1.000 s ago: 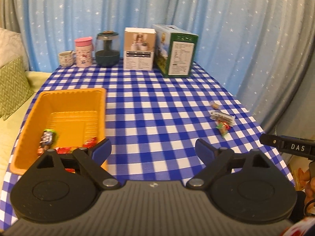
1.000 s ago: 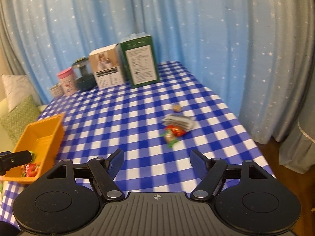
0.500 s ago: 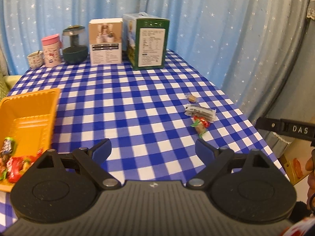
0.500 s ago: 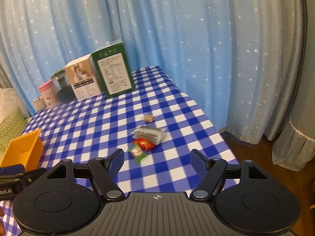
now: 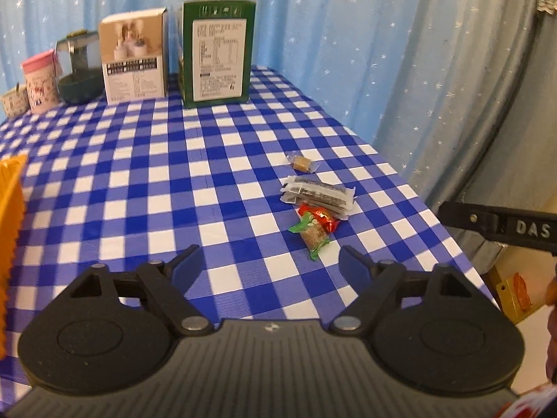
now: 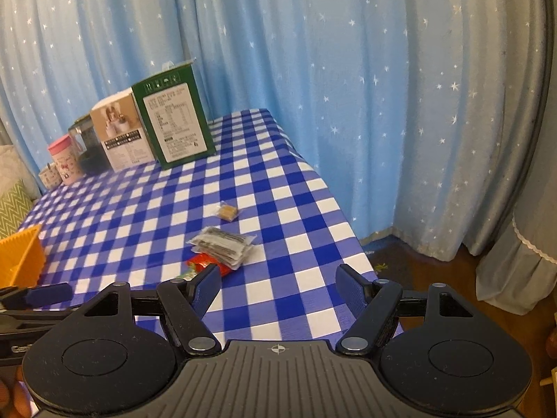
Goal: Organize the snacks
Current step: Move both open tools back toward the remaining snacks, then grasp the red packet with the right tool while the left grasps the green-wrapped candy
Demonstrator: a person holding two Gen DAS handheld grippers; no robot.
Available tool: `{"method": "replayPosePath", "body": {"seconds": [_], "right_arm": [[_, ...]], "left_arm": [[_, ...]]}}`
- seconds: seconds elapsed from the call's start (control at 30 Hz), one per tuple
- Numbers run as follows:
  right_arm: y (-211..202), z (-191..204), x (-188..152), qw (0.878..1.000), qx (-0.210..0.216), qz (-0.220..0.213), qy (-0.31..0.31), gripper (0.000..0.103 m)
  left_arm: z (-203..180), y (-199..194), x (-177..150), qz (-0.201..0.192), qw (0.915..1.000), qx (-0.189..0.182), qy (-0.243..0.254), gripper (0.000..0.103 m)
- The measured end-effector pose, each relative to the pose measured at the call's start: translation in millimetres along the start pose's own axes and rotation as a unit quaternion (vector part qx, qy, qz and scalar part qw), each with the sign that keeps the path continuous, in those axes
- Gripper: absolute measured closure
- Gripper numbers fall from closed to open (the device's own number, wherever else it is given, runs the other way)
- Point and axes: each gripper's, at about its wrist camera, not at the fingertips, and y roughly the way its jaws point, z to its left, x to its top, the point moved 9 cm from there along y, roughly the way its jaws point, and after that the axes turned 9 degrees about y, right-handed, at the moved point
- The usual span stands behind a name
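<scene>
A small pile of snacks lies near the right edge of the blue checked table (image 5: 216,188). It holds a green-wrapped snack (image 5: 313,236), a red packet (image 5: 322,216), clear packs with dark filling (image 5: 318,193) and a small caramel candy (image 5: 301,163). My left gripper (image 5: 271,266) hovers just short of the pile. Its jaws are closing with nothing between them. My right gripper (image 6: 278,284) stands open and empty to the right of the pile. Its left finger covers part of the red packet (image 6: 205,264), beside the clear packs (image 6: 222,244). Only a corner of the orange basket (image 5: 10,209) shows at far left.
A green box (image 5: 217,52), a beige box (image 5: 134,59), a dark jar (image 5: 78,69) and a pink cup (image 5: 40,82) stand along the back. The table's right edge (image 6: 348,230) drops to a wooden floor and blue curtain. The basket corner (image 6: 21,257) shows left.
Both grippers have moved right and down toward the snack pile, which now looks larger and nearer. The orange basket has slid almost out of view. The left jaws have narrowed a little.
</scene>
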Motion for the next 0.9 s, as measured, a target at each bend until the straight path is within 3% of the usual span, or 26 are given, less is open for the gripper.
{"method": "replayPosePath", "body": {"seconds": [0.47,0.53,0.67,0.77,0.83,0.9], "right_arm": [[40,-21,-12,1.0,-0.012,0.025,0.002,0.033],[43,-23,-13,1.0,-0.015,0.026,0.005,0.033],[48,-26,-14,0.999,-0.018,0.03,0.009,0.033],[51,-27,-15,0.999,-0.017,0.031,0.009,0.034],[54,-24,-15,0.999,-0.015,0.033,0.005,0.034],[58,-18,-17,0.999,-0.011,0.035,-0.002,0.034]], "left_arm": [[-29,61,2,0.009,0.9989,-0.034,-0.032,0.053],[-32,68,4,0.008,0.9991,-0.034,-0.025,0.061],[-30,82,6,0.01,0.9991,-0.027,-0.032,0.065],[-25,86,6,0.011,0.9989,-0.03,-0.034,0.07],[-23,84,6,0.011,0.9991,-0.033,-0.025,0.081],[-19,80,4,0.013,0.9992,-0.034,-0.015,0.084]]}}
